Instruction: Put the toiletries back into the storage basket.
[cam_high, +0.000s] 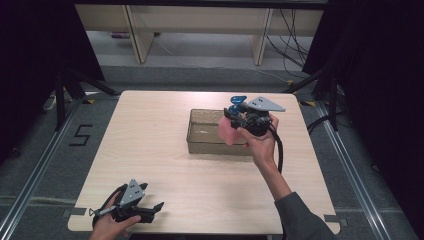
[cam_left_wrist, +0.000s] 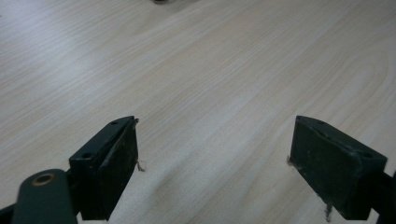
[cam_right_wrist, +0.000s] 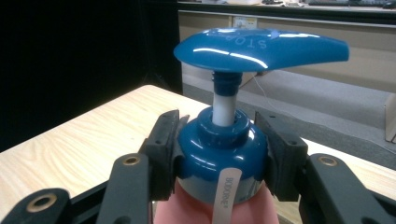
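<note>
Two black jaws of our right gripper (cam_right_wrist: 223, 163) clamp the blue collar of a pump bottle (cam_right_wrist: 223, 161), one pad on each side, just under the white stem and the wide blue pump head (cam_right_wrist: 261, 49). In the high view we hold that bottle (cam_high: 229, 131), pink in the body, raised over the near right corner of a clear tub (cam_high: 200, 137) in the middle of the table (cam_high: 150, 150). Our grip sits on a smooth, rounded, glossy collar, so we judge that it could slide or twist in the pads if we swing the hand sharply, and the heavy pink body hanging below could tip the bottle out. If it drops from here, it may strike the tub's rim and knock the tub aside, or land on its side within. Pressing on the pump head by accident could also squirt liquid. Our left gripper (cam_left_wrist: 212, 163) rests at the table's near left edge, jaws spread wide with nothing between them, well apart from the tub and too far off to steady anything.
</note>
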